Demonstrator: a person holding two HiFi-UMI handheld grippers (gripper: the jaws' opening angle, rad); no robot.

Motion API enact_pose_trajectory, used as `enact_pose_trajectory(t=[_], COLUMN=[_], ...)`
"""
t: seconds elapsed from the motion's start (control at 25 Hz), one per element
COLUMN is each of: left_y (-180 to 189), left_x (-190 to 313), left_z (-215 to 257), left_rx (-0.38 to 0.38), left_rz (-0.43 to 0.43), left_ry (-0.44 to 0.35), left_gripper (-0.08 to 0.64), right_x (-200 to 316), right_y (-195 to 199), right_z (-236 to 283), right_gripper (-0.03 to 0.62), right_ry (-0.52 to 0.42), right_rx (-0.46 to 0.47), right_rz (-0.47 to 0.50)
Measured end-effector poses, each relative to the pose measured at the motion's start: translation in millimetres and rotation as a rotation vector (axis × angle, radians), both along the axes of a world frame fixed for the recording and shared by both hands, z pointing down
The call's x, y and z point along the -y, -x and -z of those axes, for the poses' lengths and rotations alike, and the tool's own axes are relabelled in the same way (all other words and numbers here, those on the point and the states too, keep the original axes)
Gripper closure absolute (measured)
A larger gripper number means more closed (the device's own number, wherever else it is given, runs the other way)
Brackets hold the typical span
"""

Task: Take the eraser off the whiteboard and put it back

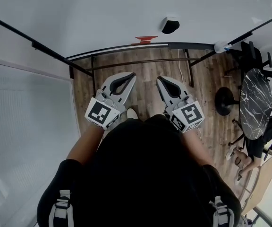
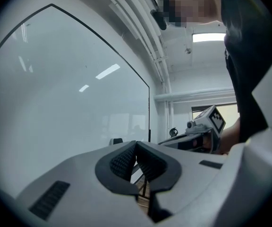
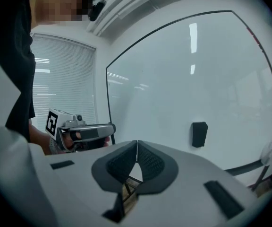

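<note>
A black eraser (image 1: 170, 25) sticks to the whiteboard (image 1: 103, 13), up and to the right of both grippers. In the right gripper view the eraser (image 3: 199, 134) sits on the board (image 3: 183, 79), right of the jaws and well apart from them. My left gripper (image 1: 129, 75) and right gripper (image 1: 159, 79) are held side by side in front of the board, both pointing at it. Each is shut with nothing between its pads. Seen from its own camera, the right gripper (image 3: 137, 142) has its tips touching, and so does the left gripper (image 2: 136, 143).
The board's tray rail (image 1: 174, 45) carries a red item (image 1: 145, 39) and a spray bottle (image 1: 221, 47) at its right end. A black stand frame (image 1: 140, 60) runs below over wood floor. At the right are a dark marble table (image 1: 255, 103) and a seated person (image 1: 263, 141).
</note>
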State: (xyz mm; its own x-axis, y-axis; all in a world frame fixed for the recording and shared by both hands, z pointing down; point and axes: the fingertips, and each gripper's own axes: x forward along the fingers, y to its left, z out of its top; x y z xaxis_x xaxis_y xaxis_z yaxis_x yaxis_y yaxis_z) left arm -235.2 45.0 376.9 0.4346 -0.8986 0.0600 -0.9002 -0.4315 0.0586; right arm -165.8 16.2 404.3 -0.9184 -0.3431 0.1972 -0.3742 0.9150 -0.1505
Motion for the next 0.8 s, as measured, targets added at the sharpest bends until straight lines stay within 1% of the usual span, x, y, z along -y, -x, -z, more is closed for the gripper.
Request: enact_pose_trajectory(t=[0.16, 0.36, 0.6, 0.8], left_y=[10.8, 17.8, 22.0, 21.2], left_x=[13.6, 37.5, 81.4, 125.3], left_z=[-5.0, -8.4, -10.1, -7.0], left_rx=[-0.01, -0.005, 0.02, 0.049], left_rz=[0.005, 0.017, 0.031, 0.037], left_ry=[0.007, 0.005, 0.003, -0.009], left_gripper=[0.555, 0.556, 0.556, 0.556], right_x=[23.3, 67.6, 117.4, 163.5], right_y=[2.5, 2.5, 19.4, 21.0], right_z=[-2.7, -3.8, -5.0, -4.7], right_gripper=[0.589, 0.588, 0.588, 0.574], right_ry=[-0.018, -0.053, -0.088, -0.086], right_rx=[-0.015, -0.01, -0.018, -0.007], right_rz=[-0.06, -0.144, -0.106, -0.15])
